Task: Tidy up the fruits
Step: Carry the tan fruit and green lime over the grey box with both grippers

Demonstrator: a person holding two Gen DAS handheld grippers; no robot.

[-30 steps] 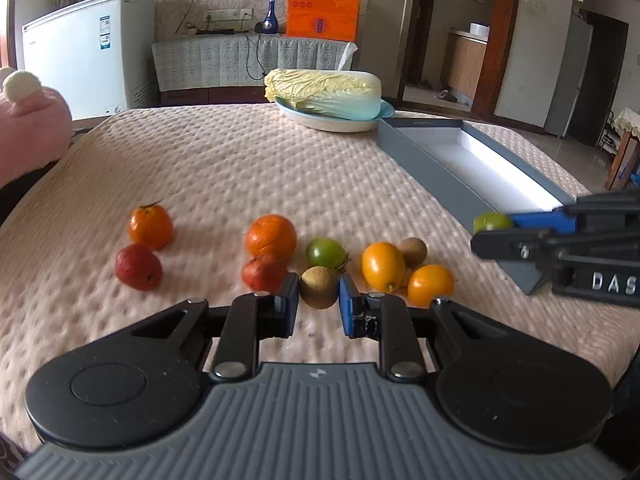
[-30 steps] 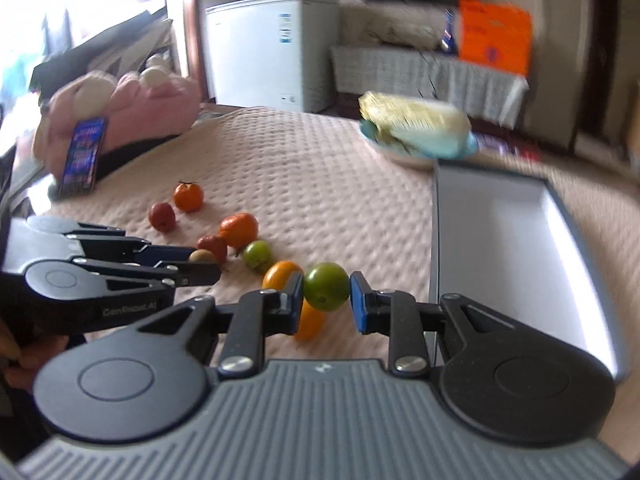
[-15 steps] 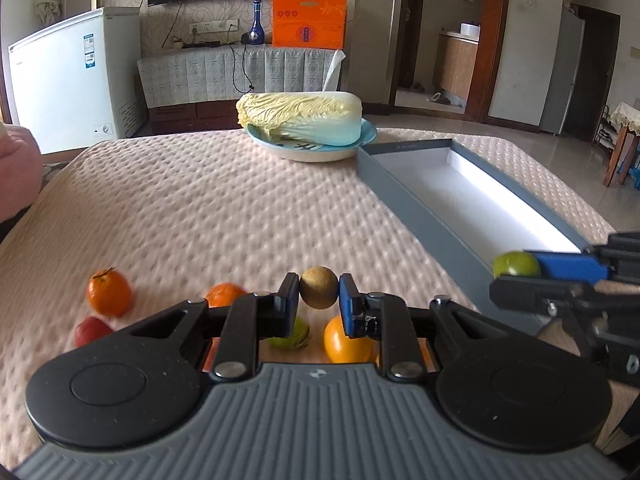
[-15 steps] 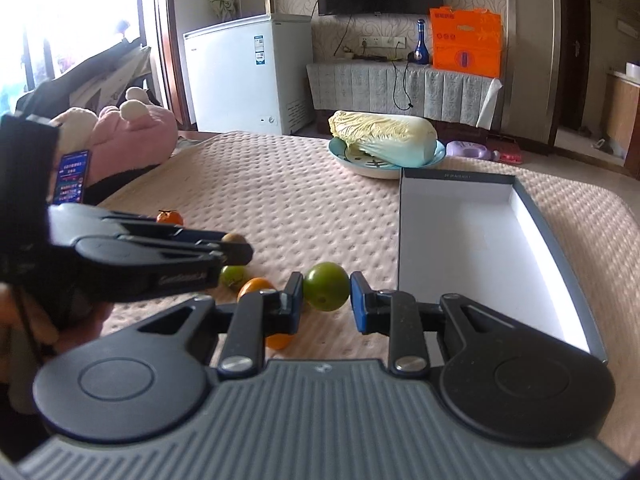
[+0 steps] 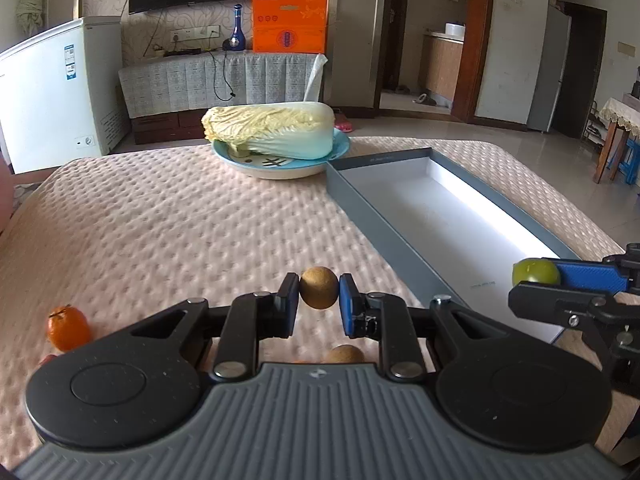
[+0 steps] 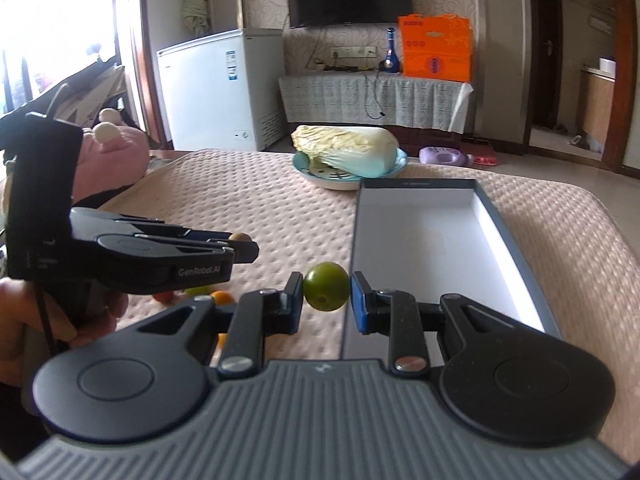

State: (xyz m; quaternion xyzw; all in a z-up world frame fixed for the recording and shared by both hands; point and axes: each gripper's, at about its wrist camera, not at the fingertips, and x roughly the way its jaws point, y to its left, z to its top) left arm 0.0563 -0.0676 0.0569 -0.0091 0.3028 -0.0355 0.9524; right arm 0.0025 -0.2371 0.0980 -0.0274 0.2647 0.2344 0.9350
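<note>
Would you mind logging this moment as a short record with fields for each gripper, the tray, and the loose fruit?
left gripper: shut on brown fruit, held above the bedspread
right gripper: shut on green fruit, at the tray's near left edge
tray: grey rim, white inside, no fruit visible in it
loose fruit: orange fruit and another brown one on the bedspread
cabbage: on blue plate beyond the tray

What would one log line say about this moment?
left gripper: shut on round brown fruit | right gripper: shut on round green fruit | long grey box: no fruit visible inside
</note>
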